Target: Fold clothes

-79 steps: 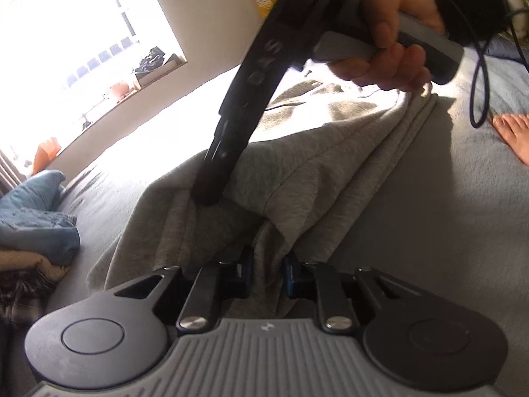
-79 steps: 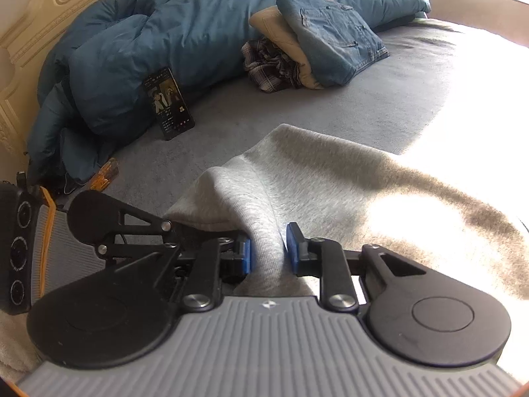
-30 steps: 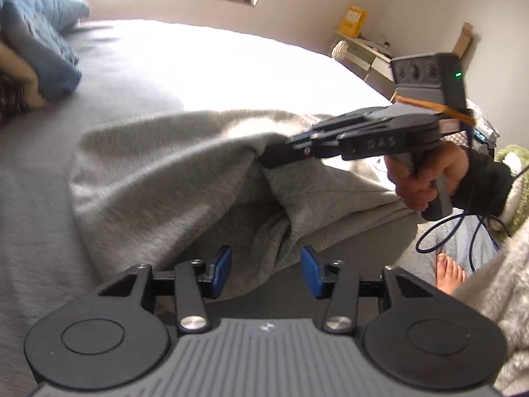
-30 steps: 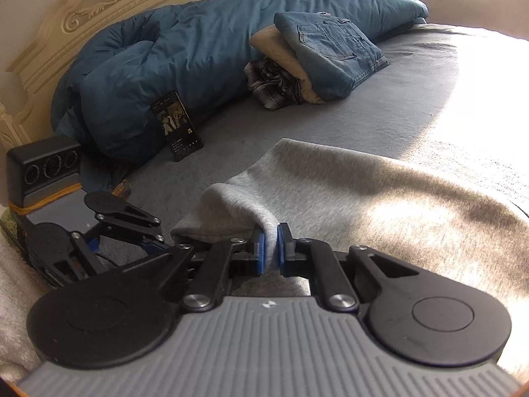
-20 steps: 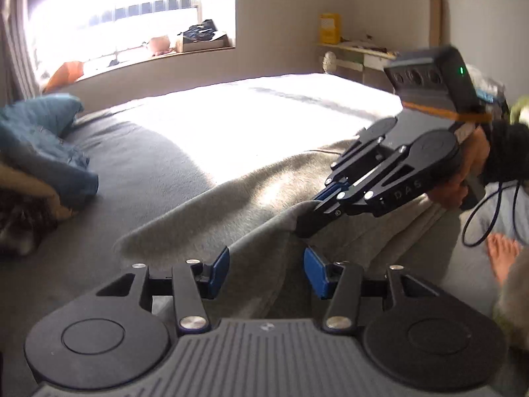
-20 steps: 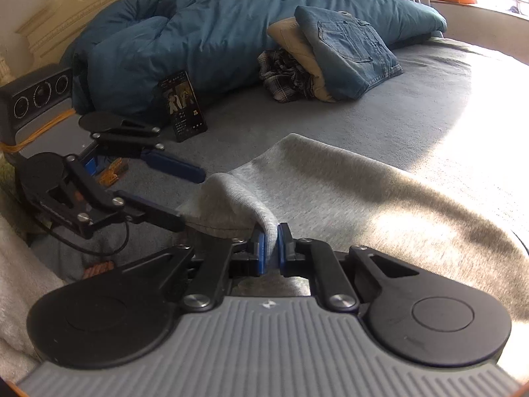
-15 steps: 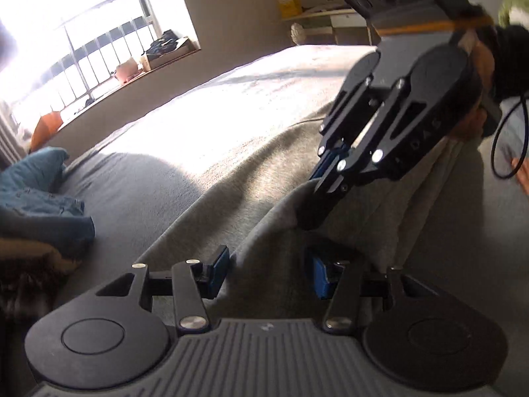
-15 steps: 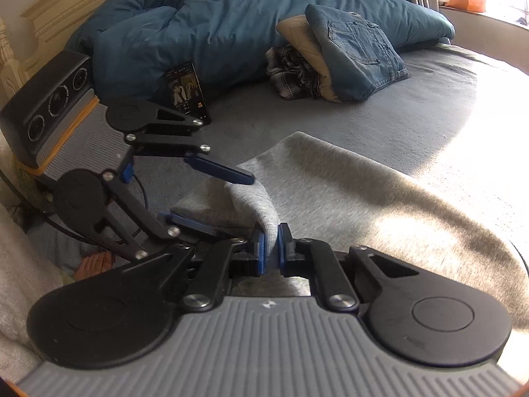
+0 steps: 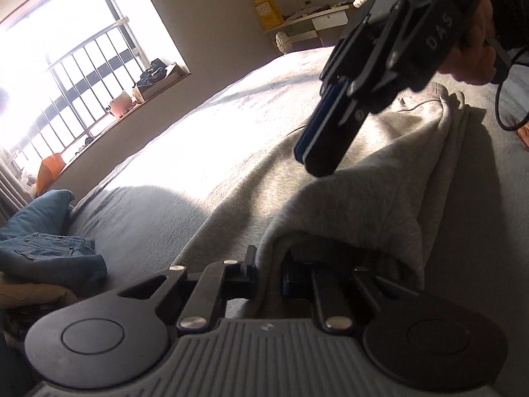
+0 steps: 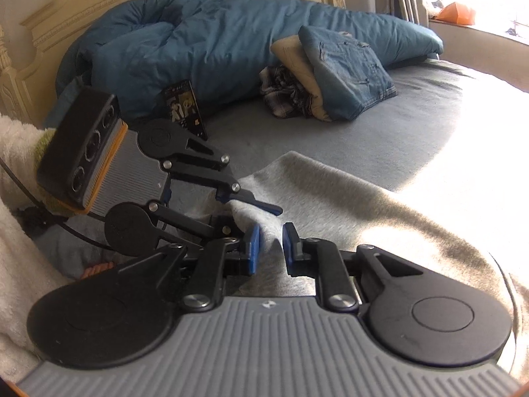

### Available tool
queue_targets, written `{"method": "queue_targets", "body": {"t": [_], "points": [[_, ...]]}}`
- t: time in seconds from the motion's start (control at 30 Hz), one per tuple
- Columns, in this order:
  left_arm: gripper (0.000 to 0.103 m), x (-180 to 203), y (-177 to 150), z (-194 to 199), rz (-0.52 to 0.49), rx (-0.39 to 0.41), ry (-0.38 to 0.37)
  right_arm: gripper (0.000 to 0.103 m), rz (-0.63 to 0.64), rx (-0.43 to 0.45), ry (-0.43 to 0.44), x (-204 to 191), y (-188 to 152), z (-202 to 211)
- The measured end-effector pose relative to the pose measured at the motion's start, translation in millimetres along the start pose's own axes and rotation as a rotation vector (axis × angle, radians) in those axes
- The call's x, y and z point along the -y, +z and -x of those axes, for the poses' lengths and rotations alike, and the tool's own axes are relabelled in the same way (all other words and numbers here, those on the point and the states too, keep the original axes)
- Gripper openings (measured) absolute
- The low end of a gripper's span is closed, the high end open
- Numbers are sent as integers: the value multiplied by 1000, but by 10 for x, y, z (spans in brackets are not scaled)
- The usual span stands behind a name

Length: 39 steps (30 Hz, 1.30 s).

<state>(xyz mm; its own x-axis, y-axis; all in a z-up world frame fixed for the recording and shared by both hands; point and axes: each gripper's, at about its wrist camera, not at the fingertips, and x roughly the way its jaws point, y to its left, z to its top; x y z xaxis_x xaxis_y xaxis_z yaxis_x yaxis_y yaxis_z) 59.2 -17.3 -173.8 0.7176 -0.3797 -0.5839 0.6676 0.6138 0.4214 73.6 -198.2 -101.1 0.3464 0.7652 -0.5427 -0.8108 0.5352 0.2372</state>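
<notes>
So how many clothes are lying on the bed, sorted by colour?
Grey: 1, the sweatshirt between the tongs
Blue: 1, folded jeans
Tan: 1, folded garment under the jeans
Plaid: 1, crumpled shirt
Total: 4

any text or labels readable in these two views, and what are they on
"DAS": raised letters on the side of the right tool.
Yellow box on the far desk: print too small to read.
Dark card leaning on the blue duvet: pictures, text unreadable.
</notes>
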Motion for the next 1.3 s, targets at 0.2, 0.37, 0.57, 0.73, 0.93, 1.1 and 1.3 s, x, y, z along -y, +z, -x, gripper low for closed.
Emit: {"method": "queue_targets", "body": {"t": [0.2, 0.37, 0.57, 0.73, 0.93, 1.1, 1.3], "points": [[12, 36, -36, 52, -16, 22, 3, 14, 21, -43, 79, -136, -44, 135], [11, 48, -12, 137, -23, 51, 0, 12, 38, -147, -15, -181, -240, -289], [11, 84, -10, 177, -40, 48, -10, 10, 115, -117, -157, -362, -420, -666], [11, 106, -23, 103, -51, 31, -15, 7, 218, -87, -337, -429, -577, -844], [11, 13, -46, 67, 4, 21, -2, 20, 135, 6, -226, -354, -569, -527], [11, 4, -45, 72, 1, 20, 3, 27, 131, 64, -144, -379, -601, -127], [11, 31, -38, 95, 3, 24, 9, 25, 162, -15, -39, -458, -705, 30]]}}
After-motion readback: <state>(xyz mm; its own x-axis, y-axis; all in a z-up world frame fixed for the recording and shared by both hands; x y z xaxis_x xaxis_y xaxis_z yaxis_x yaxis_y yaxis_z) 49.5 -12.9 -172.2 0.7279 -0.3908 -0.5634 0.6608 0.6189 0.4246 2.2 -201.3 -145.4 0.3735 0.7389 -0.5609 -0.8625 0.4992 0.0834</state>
